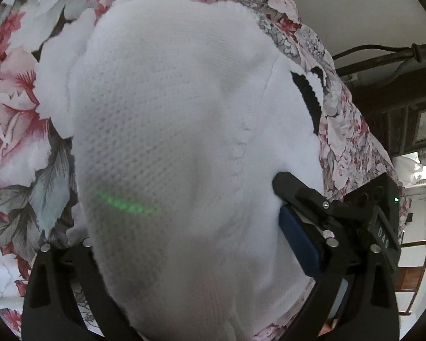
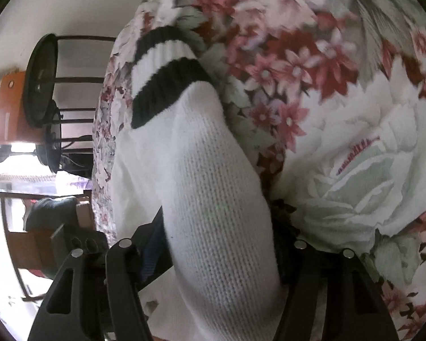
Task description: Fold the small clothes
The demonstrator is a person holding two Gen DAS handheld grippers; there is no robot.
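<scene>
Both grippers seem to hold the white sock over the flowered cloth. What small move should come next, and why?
Probably lower the sock flat onto the floral cloth. It drapes over both the left gripper and the right gripper, with its black-striped cuff still extended, so it needs a flat surface before the cuff is folded over.

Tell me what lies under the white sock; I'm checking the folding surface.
Under the sock lies a floral sheet, visible all around it. What sits directly beneath is covered.
</scene>
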